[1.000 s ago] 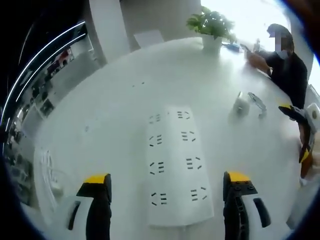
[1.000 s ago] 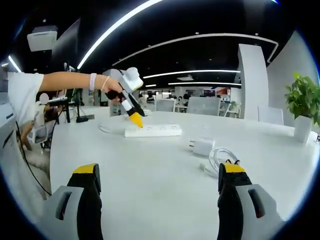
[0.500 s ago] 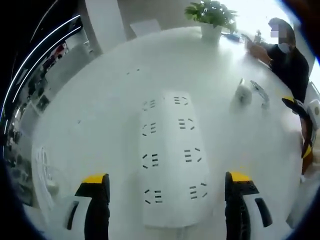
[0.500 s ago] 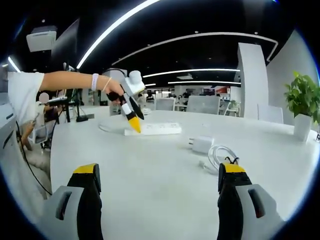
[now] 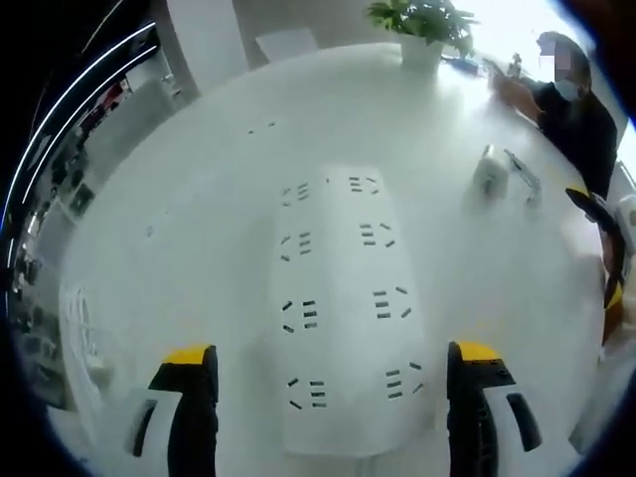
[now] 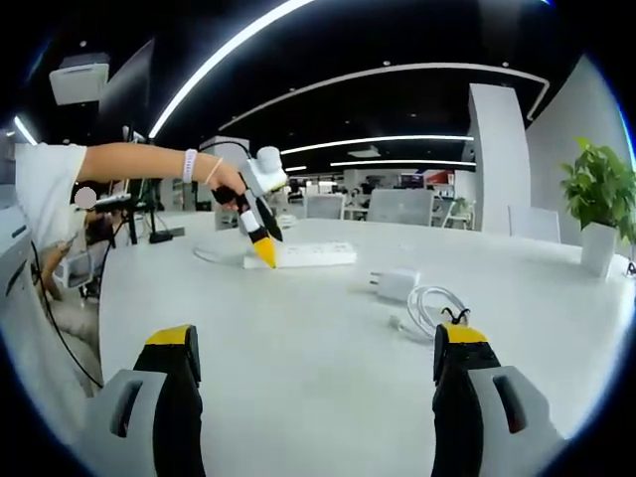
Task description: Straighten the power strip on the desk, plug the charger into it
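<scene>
White desk (image 5: pixel 199 199) in an open office, potted plant (image 5: pixel 422 25) sitting at its far edge. My left gripper (image 5: pixel 333 363) is hovering spread wide over the power strip's (image 5: pixel 343 308) near end, jaws either side, not touching. Charger (image 6: pixel 397 284) and coiled cable (image 6: pixel 434 306) are lying mid-desk, beyond my right gripper (image 6: pixel 318 343), also spread, grasping nothing. Bare desk all around both.

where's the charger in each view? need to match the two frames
Left gripper view: the charger is at upper right, beyond the power strip, with its coiled cable beside it.
Right gripper view: the charger is right of centre on the desk, cable coiled at its near right.
Shared landmark: the potted plant at the top of the left gripper view, at the right edge of the right gripper view.
</scene>
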`<state>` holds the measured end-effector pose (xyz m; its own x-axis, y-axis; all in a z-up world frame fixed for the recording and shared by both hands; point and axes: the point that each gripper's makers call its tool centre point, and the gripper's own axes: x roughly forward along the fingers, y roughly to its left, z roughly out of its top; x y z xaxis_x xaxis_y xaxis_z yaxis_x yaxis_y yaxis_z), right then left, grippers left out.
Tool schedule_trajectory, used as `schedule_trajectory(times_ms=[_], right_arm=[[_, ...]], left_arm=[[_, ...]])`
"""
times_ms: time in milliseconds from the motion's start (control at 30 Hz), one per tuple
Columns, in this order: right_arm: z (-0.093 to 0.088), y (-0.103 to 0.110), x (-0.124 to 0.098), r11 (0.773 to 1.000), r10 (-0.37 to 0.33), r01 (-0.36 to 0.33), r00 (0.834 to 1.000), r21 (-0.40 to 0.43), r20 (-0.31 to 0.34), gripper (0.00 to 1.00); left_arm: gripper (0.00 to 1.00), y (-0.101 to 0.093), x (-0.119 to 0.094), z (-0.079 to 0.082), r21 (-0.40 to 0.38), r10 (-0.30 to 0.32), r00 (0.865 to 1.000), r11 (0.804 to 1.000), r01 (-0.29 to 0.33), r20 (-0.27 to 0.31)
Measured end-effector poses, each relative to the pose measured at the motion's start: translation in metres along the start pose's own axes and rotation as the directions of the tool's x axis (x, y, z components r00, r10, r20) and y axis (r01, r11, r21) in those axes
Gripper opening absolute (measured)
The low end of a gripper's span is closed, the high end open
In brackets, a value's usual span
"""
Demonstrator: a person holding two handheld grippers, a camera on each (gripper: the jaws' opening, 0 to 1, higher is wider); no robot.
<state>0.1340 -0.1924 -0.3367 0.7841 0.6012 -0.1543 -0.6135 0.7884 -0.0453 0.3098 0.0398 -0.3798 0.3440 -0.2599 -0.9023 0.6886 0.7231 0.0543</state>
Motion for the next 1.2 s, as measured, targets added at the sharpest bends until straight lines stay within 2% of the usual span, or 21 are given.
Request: schedule_trajectory(times_ms=[300,567,867,1067,1200], right_arm=[[-0.003,-0.002,-0.002,1.0,-0.007,0.007,1.0,0.012,-0.001,0.97],[-0.005,-0.003,-0.004,1.0,-0.013,0.013,1.0,0.019,-0.004,0.97],[-0.005,-0.002,-0.004,1.0,-0.017,0.017,1.0,0.026,-0.002,0.97],[-0.004,-0.002,-0.007,0.999,-0.025,0.024,1.0,0.023,0.005,0.97],[-0.001,-0.004,-0.008,0.999,-0.03,0.03,0.999,0.025,0.014,0.97]], left_arm=[[0.94,-0.003,0.003,-0.006,-0.01,-0.015,1.0,1.0,0.015,-0.025],[0.94,-0.003,0.001,-0.007,-0.017,-0.013,0.999,1.0,0.013,-0.034],[0.92,-0.007,0.0,-0.01,-0.03,-0.039,0.998,0.999,0.038,-0.054],[0.79,-0.012,-0.003,-0.011,-0.038,-0.063,0.996,0.997,0.06,-0.059],[0.74,-0.016,-0.004,-0.011,-0.032,-0.077,0.995,0.997,0.075,-0.061]])
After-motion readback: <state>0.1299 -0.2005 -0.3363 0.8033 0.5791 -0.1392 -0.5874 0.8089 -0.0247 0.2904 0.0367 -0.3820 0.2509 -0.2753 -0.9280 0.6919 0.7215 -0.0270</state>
